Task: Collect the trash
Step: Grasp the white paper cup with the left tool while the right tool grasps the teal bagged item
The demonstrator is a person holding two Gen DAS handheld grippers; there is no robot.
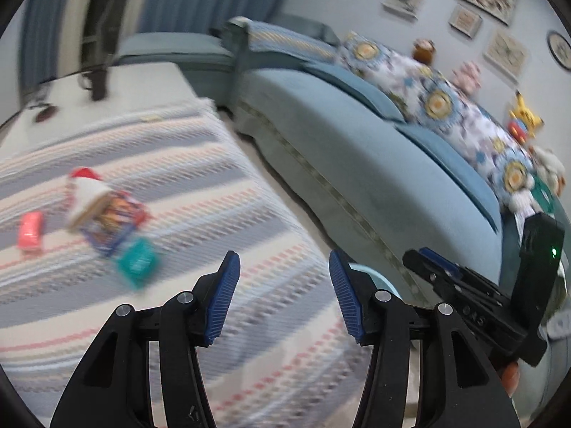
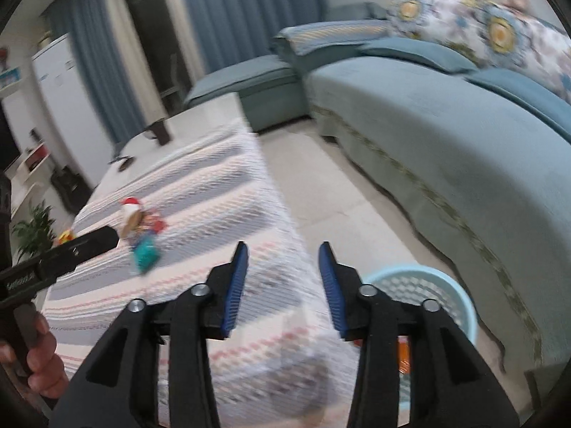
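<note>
Several pieces of trash lie on a striped tablecloth [image 1: 214,185]: a pink packet [image 1: 30,230], a white and red wrapper [image 1: 87,192], a colourful snack bag [image 1: 114,221] and a teal packet [image 1: 137,260]. My left gripper [image 1: 283,296] is open and empty above the cloth, right of the trash. My right gripper [image 2: 282,289] is open and empty over the table's edge. The teal packet [image 2: 146,255] and the wrappers [image 2: 137,219] show far left in the right wrist view. A light blue basket [image 2: 449,292] stands on the floor by the right gripper; an orange item [image 2: 403,351] lies in it.
A long blue sofa [image 1: 357,149] with floral cushions [image 1: 439,103] and soft toys runs along the right. A strip of floor [image 2: 339,192] separates it from the table. The right gripper shows in the left wrist view [image 1: 464,285]. Dark objects [image 1: 94,82] stand at the table's far end.
</note>
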